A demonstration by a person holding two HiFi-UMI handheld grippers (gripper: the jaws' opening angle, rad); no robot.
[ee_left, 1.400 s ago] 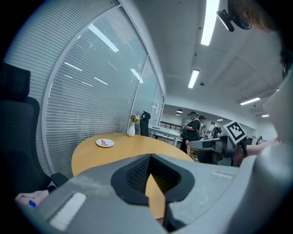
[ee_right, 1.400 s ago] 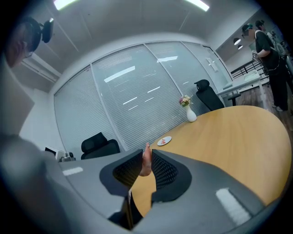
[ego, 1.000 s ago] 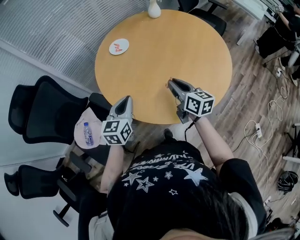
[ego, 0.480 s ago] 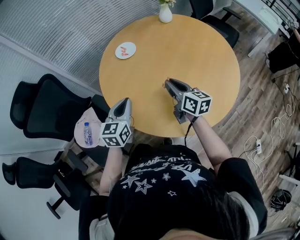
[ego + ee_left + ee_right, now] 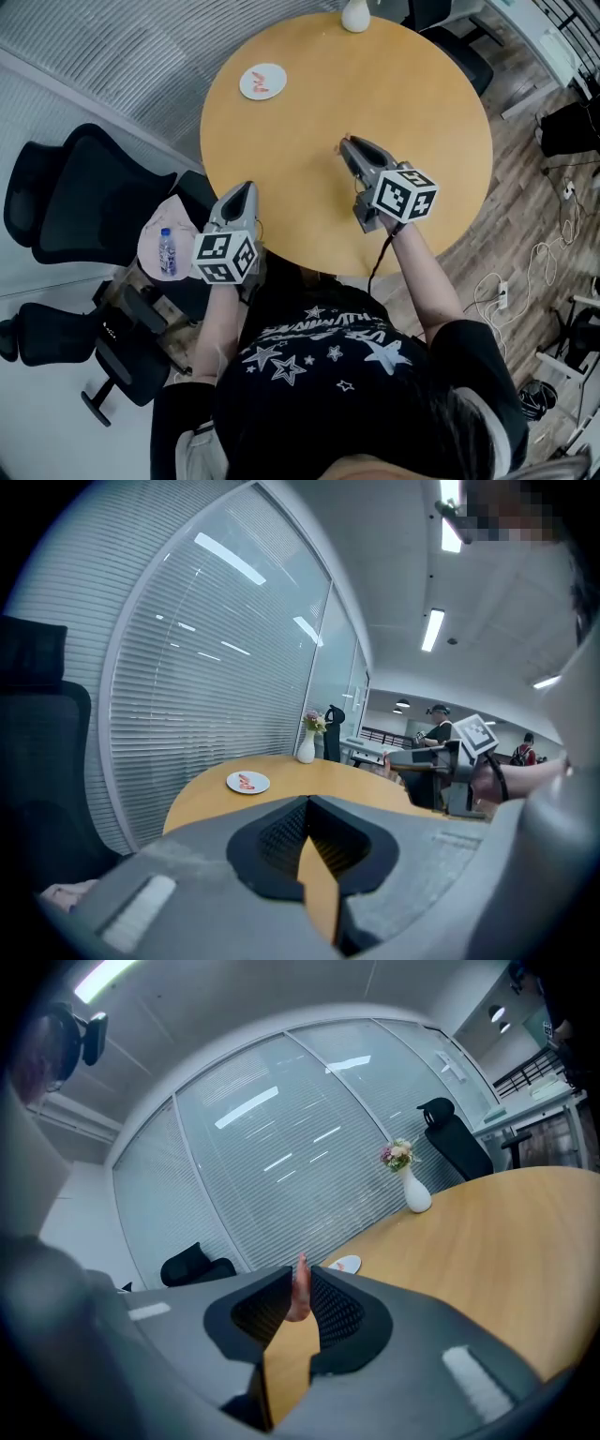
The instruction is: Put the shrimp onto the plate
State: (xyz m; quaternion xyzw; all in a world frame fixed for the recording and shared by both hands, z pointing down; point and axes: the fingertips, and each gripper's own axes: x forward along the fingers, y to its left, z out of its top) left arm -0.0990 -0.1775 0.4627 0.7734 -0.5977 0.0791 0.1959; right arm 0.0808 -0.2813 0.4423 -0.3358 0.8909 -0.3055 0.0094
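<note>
A white plate [image 5: 262,82] with red shrimp pieces on it lies at the far left of the round wooden table [image 5: 422,94]. It also shows in the left gripper view as the plate [image 5: 247,782] and in the right gripper view as the plate [image 5: 345,1264]. My right gripper [image 5: 345,143] hovers over the table's middle, to the right of and nearer than the plate. It is shut on a pink shrimp [image 5: 300,1290] that stands upright between the right gripper's [image 5: 300,1283] jaws. My left gripper [image 5: 242,187] is at the table's near-left edge; the left gripper [image 5: 307,803] is shut with nothing in it.
A white vase with flowers [image 5: 355,14] stands at the table's far edge, also seen as the vase [image 5: 412,1190]. Black office chairs [image 5: 84,206] crowd the left side. A water bottle [image 5: 167,251] lies on a pink seat. Cables [image 5: 506,281] run over the wooden floor at right.
Both grippers have moved forward over the table, a little closer to the plate. The right gripper still holds the shrimp.
</note>
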